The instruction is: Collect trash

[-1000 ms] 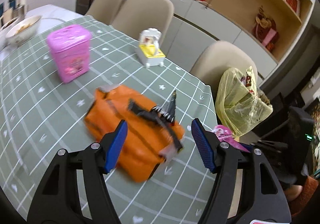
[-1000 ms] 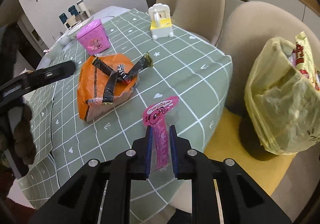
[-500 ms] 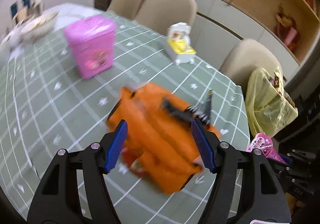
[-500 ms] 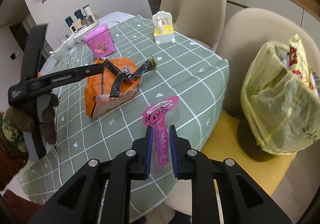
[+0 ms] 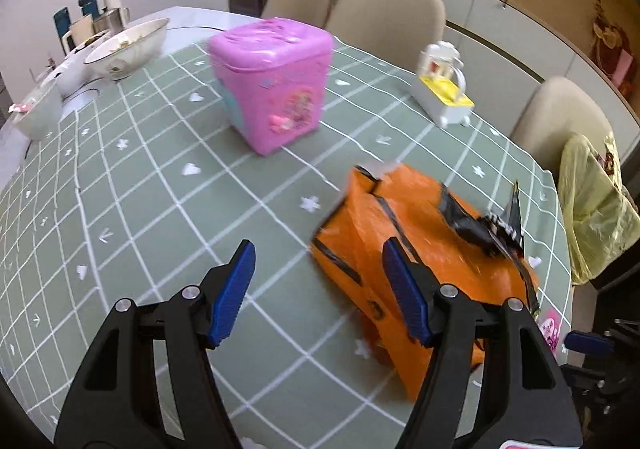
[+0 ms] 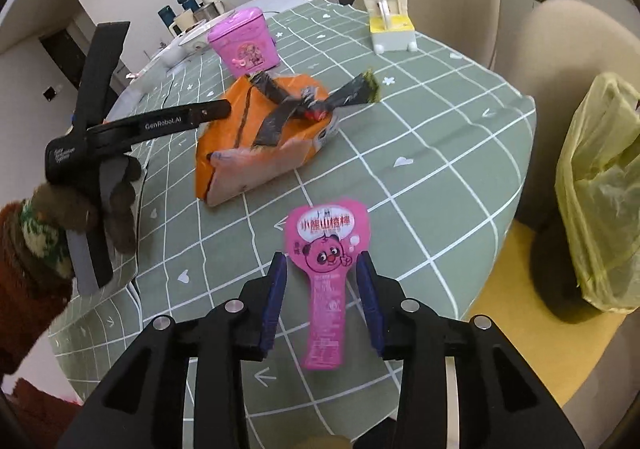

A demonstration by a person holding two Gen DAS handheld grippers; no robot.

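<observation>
A pink candy wrapper (image 6: pixel 326 269) with a cartoon bear hangs between the fingers of my right gripper (image 6: pixel 322 299), whose jaws now stand open; whether a pad still touches it I cannot tell. It also shows at the table edge in the left wrist view (image 5: pixel 549 331). An orange snack bag (image 5: pixel 424 261) with a black wrapper (image 5: pixel 496 227) on it lies on the green checked tablecloth (image 5: pixel 140 189); both show in the right wrist view (image 6: pixel 264 141). My left gripper (image 5: pixel 320 293) is open and empty, its right pad over the bag's near edge.
A pink lidded bin (image 5: pixel 276 93) stands mid-table. A white and yellow toy dispenser (image 5: pixel 444 93) stands at the far edge. A yellow trash bag (image 6: pixel 600 201) sits on a chair to the right. Bowls and cups (image 5: pixel 124 47) are at the far left. Beige chairs (image 5: pixel 384 17) ring the table.
My right gripper has opened from its grip on the pink wrapper. My left gripper has swung left, so the orange bag now lies to its right and the pink bin is nearer.
</observation>
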